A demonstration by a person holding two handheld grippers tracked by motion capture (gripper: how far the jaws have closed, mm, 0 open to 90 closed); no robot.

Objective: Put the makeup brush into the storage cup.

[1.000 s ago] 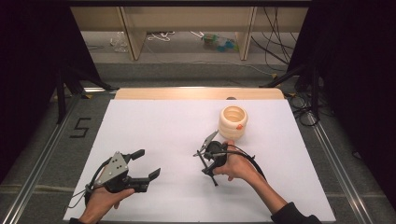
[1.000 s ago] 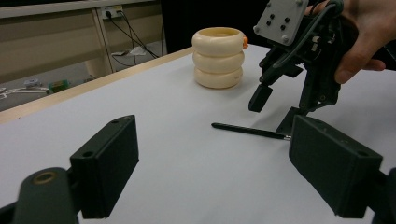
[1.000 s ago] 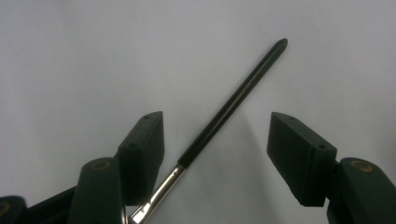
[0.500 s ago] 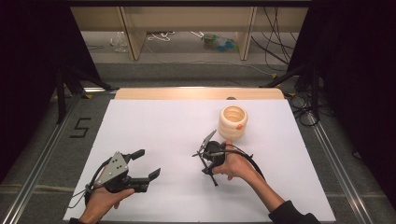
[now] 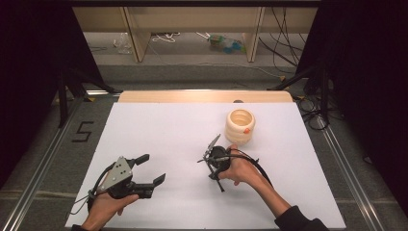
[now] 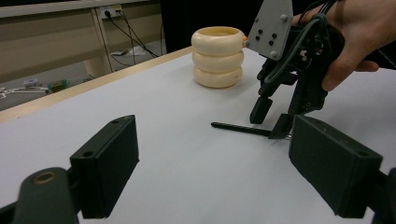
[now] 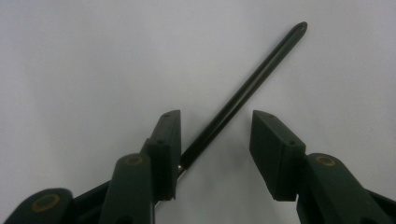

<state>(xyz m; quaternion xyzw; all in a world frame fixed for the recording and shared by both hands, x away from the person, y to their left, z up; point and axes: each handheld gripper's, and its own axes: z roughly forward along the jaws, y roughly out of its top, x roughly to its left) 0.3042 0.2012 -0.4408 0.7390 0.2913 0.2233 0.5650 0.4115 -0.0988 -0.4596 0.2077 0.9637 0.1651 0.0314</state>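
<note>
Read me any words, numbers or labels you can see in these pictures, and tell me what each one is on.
"5": a dark numeral marked on the grey floor left of the white table.
No readable text on the cream ringed holder, the black pen, the left gripper or the right gripper.
Items on the floor beyond the table are too small and blurred to read.

I see a thin black rod [image 7: 243,95] lying flat on the white desk [image 7: 70,56], running diagonally from lower centre of the right gripper view to its rounded tip at upper right.
</note>
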